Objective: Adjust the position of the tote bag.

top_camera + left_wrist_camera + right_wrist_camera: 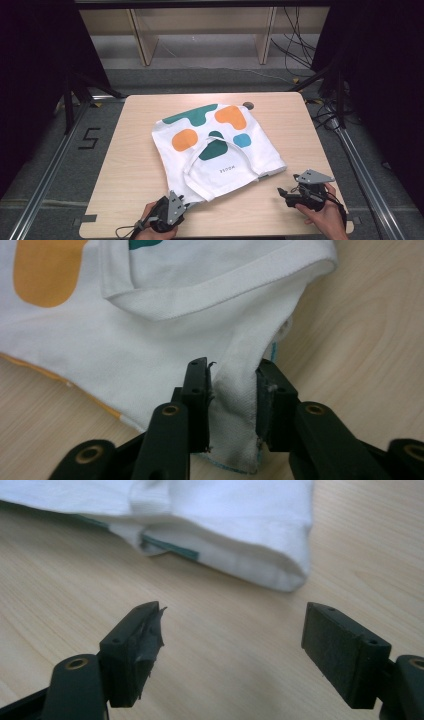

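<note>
A white tote bag with orange, green and blue blobs lies flat on the light wooden table, its handles on top. My left gripper sits at the bag's near left corner. In the left gripper view both pads press a bunched fold of the bag's white cloth, so my left gripper is shut on the corner. My right gripper rests on the table near the bag's near right corner, jaws wide apart. In the right gripper view my right gripper stands open over bare wood, the bag's edge just beyond.
A small dark round mark sits at the table's far edge behind the bag. Wooden shelf legs and cables lie on the floor beyond the table. Metal rails run along both sides.
</note>
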